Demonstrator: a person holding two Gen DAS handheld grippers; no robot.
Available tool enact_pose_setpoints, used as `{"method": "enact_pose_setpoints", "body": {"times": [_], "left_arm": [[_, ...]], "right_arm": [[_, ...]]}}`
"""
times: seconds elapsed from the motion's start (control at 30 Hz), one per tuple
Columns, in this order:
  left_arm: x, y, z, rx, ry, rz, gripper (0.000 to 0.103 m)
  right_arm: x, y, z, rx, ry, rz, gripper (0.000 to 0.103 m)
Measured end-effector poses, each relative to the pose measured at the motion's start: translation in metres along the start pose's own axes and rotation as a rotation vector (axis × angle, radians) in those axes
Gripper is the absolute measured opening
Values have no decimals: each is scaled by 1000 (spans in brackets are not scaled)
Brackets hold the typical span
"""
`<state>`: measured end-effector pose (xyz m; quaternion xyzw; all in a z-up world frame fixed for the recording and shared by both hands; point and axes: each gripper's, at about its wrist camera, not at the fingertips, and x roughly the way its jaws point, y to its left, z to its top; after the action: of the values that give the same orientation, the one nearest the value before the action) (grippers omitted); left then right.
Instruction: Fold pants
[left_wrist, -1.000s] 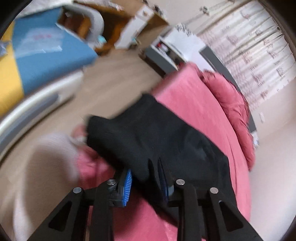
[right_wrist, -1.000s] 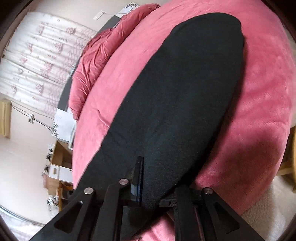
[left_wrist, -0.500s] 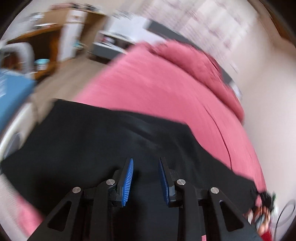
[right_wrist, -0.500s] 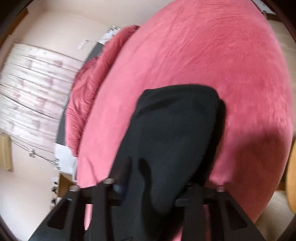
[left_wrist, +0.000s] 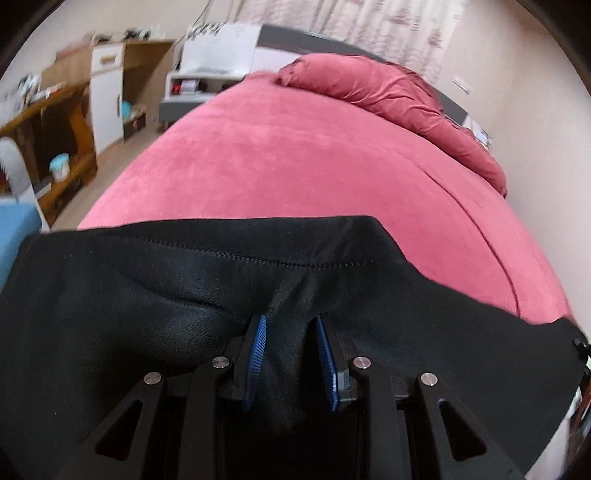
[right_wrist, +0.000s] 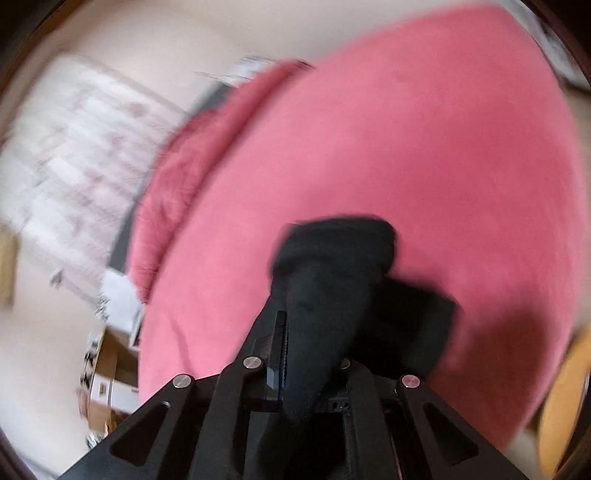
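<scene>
The left gripper has its two blue ribbed pads spread partway, with a ridge of the black pants bunched up between them; the cloth fills the gap, but whether the pads actually press it cannot be told. The pants lie spread across the near end of the pink bed cover, their stitched hem running straight across the view just past the fingertips, and their left end hangs over the bed's edge. Beyond that hem the cover is bare and smooth all the way up to the rumpled pink duvet at the head. Left of the bed a strip of wooden floor separates it from wooden shelves and a white cabinet.

The right gripper is pinching a thick fold of the same pants: its jaws have just been closing, and the cloth is squeezed tight between them, covering the right finger. The bunched black fabric rises ahead of the fingers, above the pink cover, which is bare around it. This view is blurred. No writing can be read in either view
</scene>
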<state>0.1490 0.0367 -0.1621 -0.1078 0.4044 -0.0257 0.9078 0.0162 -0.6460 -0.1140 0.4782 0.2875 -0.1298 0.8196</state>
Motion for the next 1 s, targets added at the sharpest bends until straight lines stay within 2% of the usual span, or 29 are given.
{"method": "enact_pose_setpoints", "body": {"times": [0.07, 0.2, 0.3, 0.33, 0.43, 0.47, 0.5, 0.57, 0.6, 0.7, 0.83, 0.93, 1.0], "left_arm": [[0, -1, -1, 27, -15, -3, 29], [2, 8, 1, -23, -11, -54, 29], [0, 8, 0, -27, -18, -64, 29], [-1, 9, -1, -28, -25, -67, 29], [-1, 8, -4, -36, -34, -72, 29], [-2, 8, -4, -38, -35, -73, 29], [-2, 8, -3, -40, -32, -73, 29], [-4, 5, -2, -33, -22, -62, 29], [-5, 2, -1, -21, -11, -51, 29], [-8, -5, 3, 14, 4, -42, 30], [-14, -1, 4, 26, 1, -14, 30], [-24, 13, 3, -28, -12, -22, 30], [-29, 20, 2, -46, -17, -19, 30]], "right_arm": [[3, -21, -13, 36, -1, -21, 8], [5, -23, -16, -14, -25, -54, 8], [9, -3, -14, -60, -46, -122, 19], [3, 2, -14, -76, -71, -166, 21], [-25, 23, -25, -106, -220, -385, 33], [-39, 34, -32, -113, -290, -410, 35], [-45, 42, -36, -125, -312, -399, 40], [-50, 71, -53, -223, -317, -362, 46], [-47, 86, -62, -280, -290, -330, 47], [-17, 140, -104, -485, -66, -128, 47], [30, 226, -184, -710, 245, 165, 47], [61, 294, -237, -869, 407, 306, 47], [77, 327, -264, -925, 474, 368, 47]]}}
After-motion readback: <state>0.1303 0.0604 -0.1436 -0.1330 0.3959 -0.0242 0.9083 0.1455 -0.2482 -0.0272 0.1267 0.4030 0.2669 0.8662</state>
